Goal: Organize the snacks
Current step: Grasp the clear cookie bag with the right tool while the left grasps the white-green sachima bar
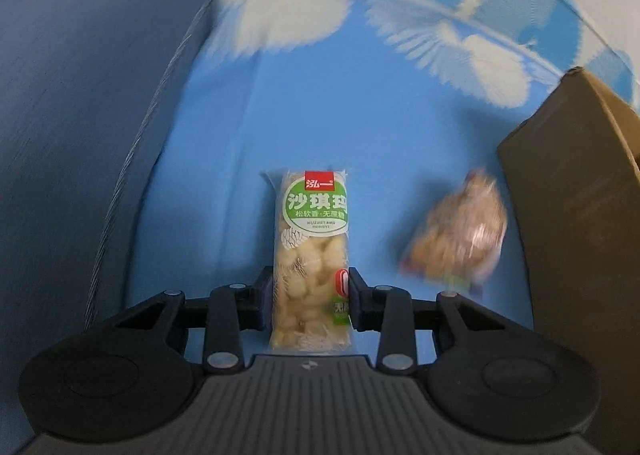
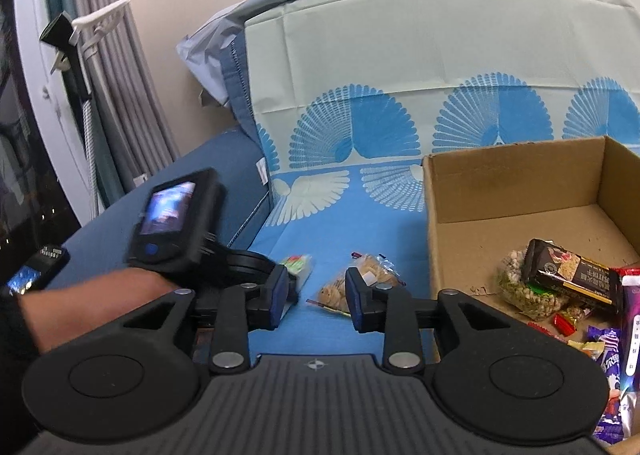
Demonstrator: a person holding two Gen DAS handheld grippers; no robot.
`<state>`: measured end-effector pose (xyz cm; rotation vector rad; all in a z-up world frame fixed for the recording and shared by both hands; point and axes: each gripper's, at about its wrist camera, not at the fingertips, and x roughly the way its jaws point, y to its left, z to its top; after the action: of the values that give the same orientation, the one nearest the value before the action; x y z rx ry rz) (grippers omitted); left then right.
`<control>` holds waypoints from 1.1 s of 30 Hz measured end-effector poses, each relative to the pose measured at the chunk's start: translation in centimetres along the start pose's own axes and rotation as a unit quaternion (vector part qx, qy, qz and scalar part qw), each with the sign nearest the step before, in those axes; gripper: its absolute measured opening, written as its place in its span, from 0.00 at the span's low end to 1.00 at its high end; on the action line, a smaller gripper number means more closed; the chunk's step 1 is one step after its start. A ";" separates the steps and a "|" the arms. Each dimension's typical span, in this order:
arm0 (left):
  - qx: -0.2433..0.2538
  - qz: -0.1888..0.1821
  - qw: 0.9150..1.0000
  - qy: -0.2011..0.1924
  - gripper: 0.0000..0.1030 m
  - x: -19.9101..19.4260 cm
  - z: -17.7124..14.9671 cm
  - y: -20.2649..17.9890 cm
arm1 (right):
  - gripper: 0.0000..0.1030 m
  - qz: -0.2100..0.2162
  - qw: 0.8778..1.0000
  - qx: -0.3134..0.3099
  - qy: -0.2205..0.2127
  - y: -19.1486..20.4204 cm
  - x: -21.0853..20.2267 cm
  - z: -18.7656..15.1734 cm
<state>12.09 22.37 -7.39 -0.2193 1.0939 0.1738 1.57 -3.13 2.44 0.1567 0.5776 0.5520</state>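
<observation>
My left gripper (image 1: 309,287) is shut on a green-labelled clear snack bar (image 1: 310,251), holding it by its lower half above the blue patterned cloth (image 1: 320,127). A brown cracker packet (image 1: 460,235) lies on the cloth to its right, beside the cardboard box (image 1: 580,191). In the right wrist view, my right gripper (image 2: 316,295) is open and empty above the cloth, with the cracker packet (image 2: 372,275) just beyond its right finger. The left gripper (image 2: 256,267) and the green bar (image 2: 298,267) show to the left. The box (image 2: 516,183) holds several snack packets (image 2: 568,275).
The cloth covers a blue bed surface (image 2: 216,159) with a pillow (image 2: 420,35) against the wall behind. Grey curtains (image 2: 112,55) and a white frame stand at the far left. The person's arm (image 2: 92,295) reaches in from the left.
</observation>
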 end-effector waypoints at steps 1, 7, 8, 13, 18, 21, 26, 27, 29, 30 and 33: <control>-0.003 0.010 1.000 0.007 0.39 -0.5 -0.6 0.1 | 0.35 -0.001 1.000 -0.006 0.000 0.3 0.0 -0.1; -0.033 0.007 0.999 0.011 0.39 -1.3 -3.7 1.2 | 0.41 -0.002 0.999 -0.032 -0.002 2.0 -0.5 -0.7; -0.032 0.008 0.999 0.008 0.39 -1.4 -3.6 1.2 | 0.42 -0.005 0.999 -0.034 -0.002 2.2 -0.6 -0.8; -0.055 -0.016 0.998 0.006 0.39 -2.1 -3.5 2.7 | 0.45 -0.016 0.999 -0.022 0.015 2.3 0.1 -0.6; -0.083 -0.034 0.996 0.018 0.39 -2.0 -3.8 4.0 | 0.56 -0.037 0.997 0.021 0.060 2.9 4.7 1.0; -0.092 -0.043 0.995 0.019 0.38 -2.0 -4.0 4.5 | 0.67 -0.060 0.994 0.043 0.086 3.5 8.7 1.5; -0.101 -0.053 0.993 0.021 0.39 -1.9 -4.0 5.1 | 0.83 -0.113 0.984 0.052 0.127 3.2 15.1 1.5; -0.104 -0.055 0.993 0.022 0.39 -1.9 -3.9 5.1 | 0.83 -0.123 0.982 0.049 0.137 2.9 16.3 1.4; -0.104 -0.054 0.993 0.022 0.39 -1.8 -4.0 5.1 | 0.84 -0.149 0.975 0.048 0.160 2.4 18.5 1.0; -0.103 -0.054 0.993 0.022 0.39 -1.8 -3.9 5.1 | 0.84 -0.162 0.971 0.050 0.171 2.0 19.3 0.7; -0.107 -0.056 0.992 0.024 0.39 -1.8 -3.8 5.1 | 0.84 -0.191 0.959 0.065 0.199 1.0 21.4 -0.2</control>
<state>6.74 26.28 -7.94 -0.4783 1.1072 0.1865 15.92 9.16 -7.63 0.0540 1.0120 0.1645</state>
